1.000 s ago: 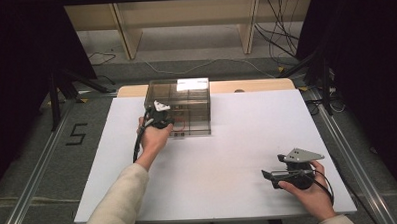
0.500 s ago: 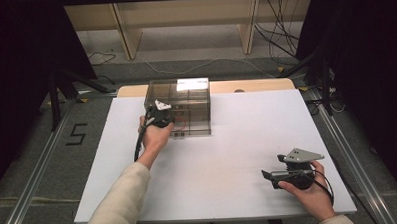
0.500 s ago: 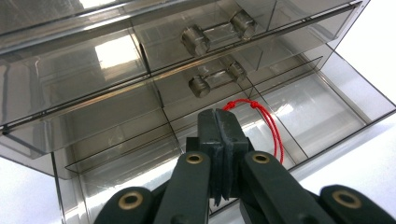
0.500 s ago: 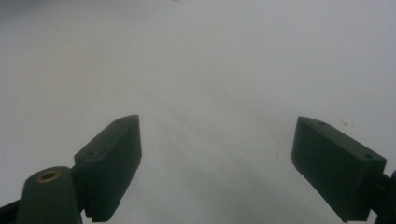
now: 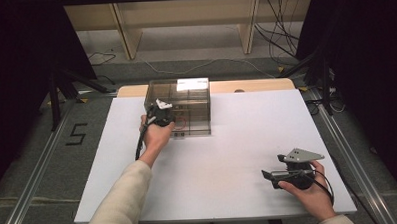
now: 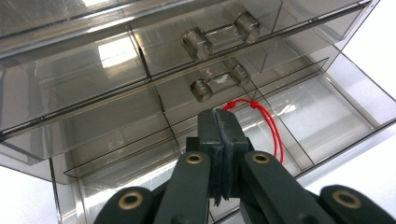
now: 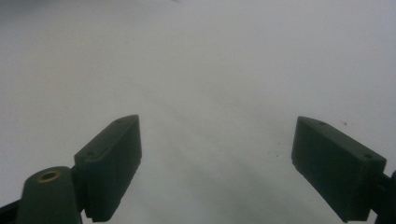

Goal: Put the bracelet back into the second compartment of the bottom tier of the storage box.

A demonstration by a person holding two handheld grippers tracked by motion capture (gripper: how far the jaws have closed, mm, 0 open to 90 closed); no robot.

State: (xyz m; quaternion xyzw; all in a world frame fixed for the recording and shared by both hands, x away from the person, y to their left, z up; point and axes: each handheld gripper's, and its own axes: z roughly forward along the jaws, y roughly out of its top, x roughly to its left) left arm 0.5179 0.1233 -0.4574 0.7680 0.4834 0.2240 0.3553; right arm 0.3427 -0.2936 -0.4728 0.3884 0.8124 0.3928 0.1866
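Observation:
A smoky clear plastic drawer box stands at the back of the white table. My left gripper is at its front left. In the left gripper view its jaws are pressed together just below two clear drawer handles. A thin red string loop hangs at the lowest drawer, and its near end disappears between the pads. My right gripper rests low at the table's front right with its jaws wide apart over bare white surface and nothing between them.
Wooden shelf legs and loose cables lie on the floor behind the table. Metal rails run along both sides. A "5" mark is on the floor at the left.

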